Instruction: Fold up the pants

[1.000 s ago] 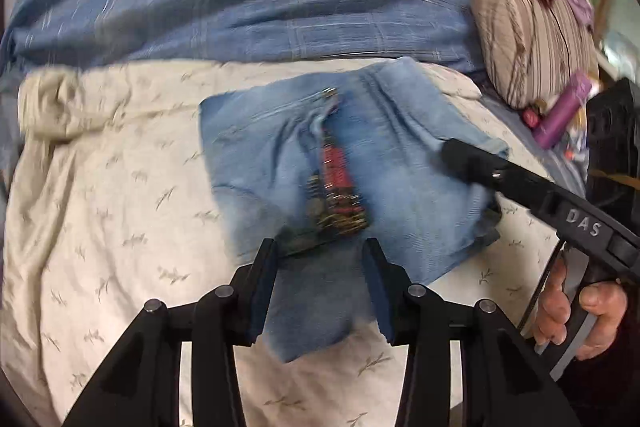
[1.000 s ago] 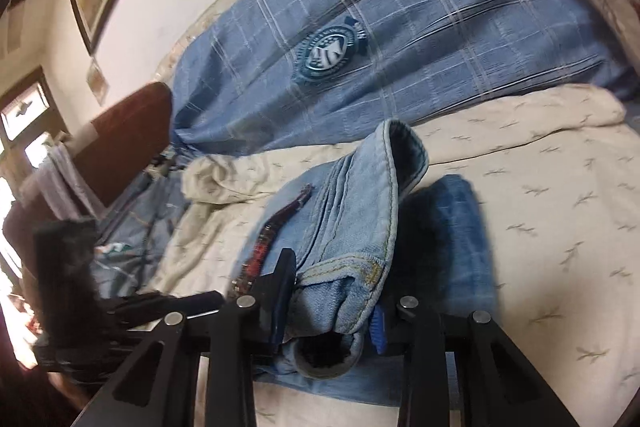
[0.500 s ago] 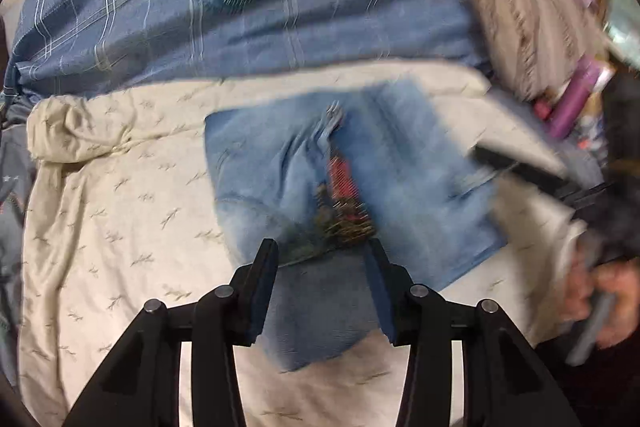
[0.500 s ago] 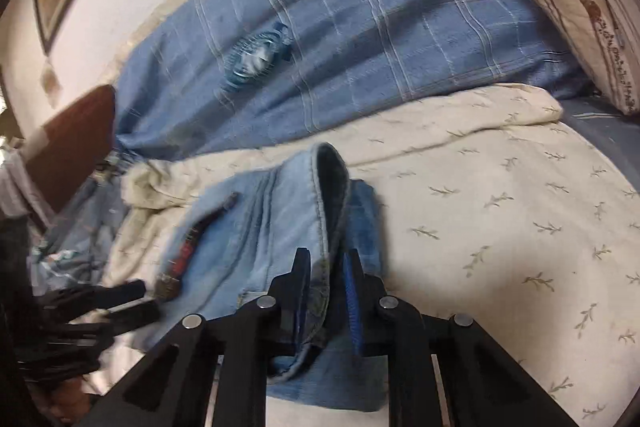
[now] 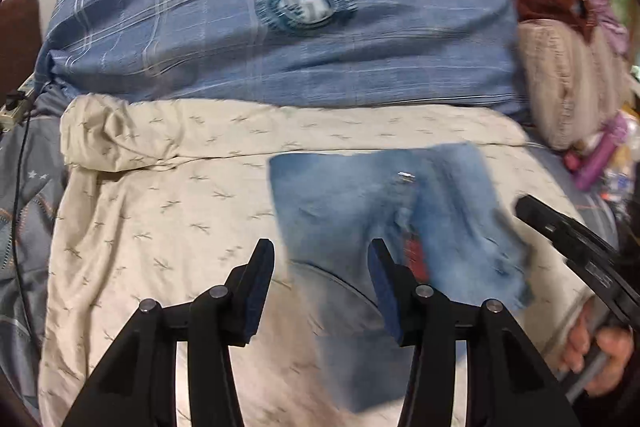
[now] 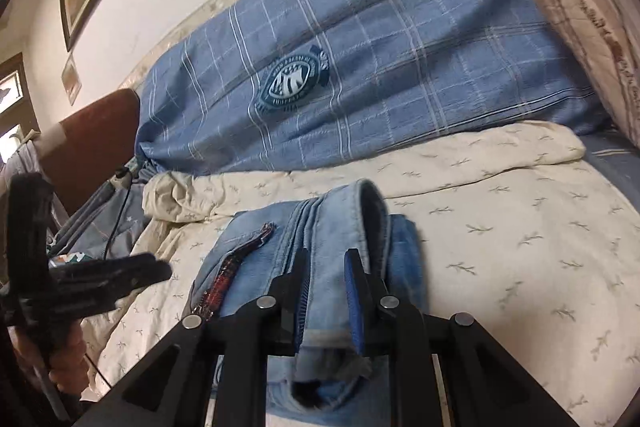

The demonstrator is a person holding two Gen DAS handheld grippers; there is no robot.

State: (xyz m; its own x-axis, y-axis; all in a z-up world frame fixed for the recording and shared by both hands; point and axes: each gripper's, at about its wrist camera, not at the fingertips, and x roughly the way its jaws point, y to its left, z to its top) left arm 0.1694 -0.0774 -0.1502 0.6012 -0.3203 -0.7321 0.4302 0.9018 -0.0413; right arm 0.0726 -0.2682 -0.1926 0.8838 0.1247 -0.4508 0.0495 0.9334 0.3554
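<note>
gripping jeans (image 6: pixel 332 227) fold, right gripper (image 6: pixel 326 291); left gripper (image 5: pixel 320 267) spread wide.

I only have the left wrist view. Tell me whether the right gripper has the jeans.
Observer: Yes. The right gripper is shut on a raised fold of the jeans.
Operator: Report where my left gripper sits from that side.
Observer: The left gripper hovers left of the jeans, tips just short of the belt.
Operator: Describe what's around the fold.
Observer: More denim lies flat on the sheet on both sides of it.
</note>
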